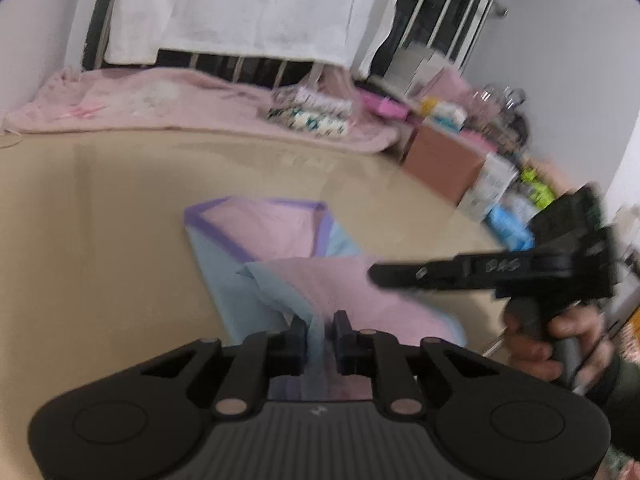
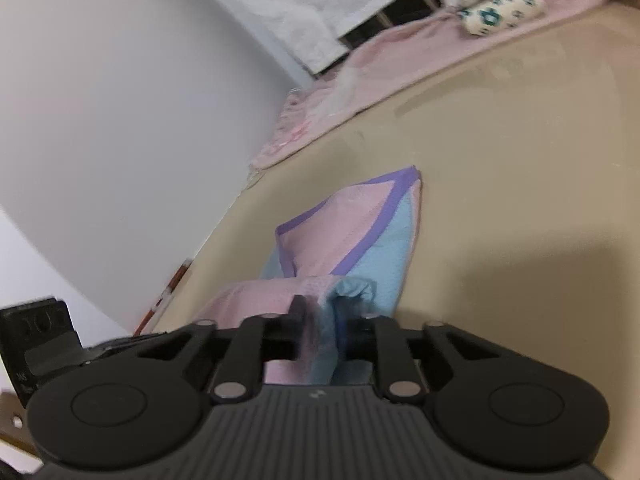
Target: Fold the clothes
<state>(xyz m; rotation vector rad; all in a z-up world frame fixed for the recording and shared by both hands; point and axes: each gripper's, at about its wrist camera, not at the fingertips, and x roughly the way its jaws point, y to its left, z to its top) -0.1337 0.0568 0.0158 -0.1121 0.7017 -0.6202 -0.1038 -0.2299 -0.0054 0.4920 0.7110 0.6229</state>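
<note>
At the far left a pink blanket (image 1: 132, 100) lies bunched along the wall, well apart from the work; nearer, on the tan tabletop (image 1: 100, 208), sits the garment (image 1: 276, 236), a small pink and light-blue piece with a purple trim, its far end spread flat and its near end lifted off the surface; the left hand-held gripper (image 1: 320, 334) has its jaws narrow and pinched on a thin blue-pink fold of that near edge; to the right, the right hand-held gripper (image 2: 322, 320), held in a hand (image 1: 560, 344), is likewise drawn narrow with bunched pink and blue cloth clamped between its pads; further right a cardboard box (image 1: 440, 160) and clutter stand off the tabletop. Judging by this, the fold is only begun: 2 corners are gripped and raised, but the near half has not yet been carried over the far half, nor laid down and smoothed; no finished crease shows.
</note>
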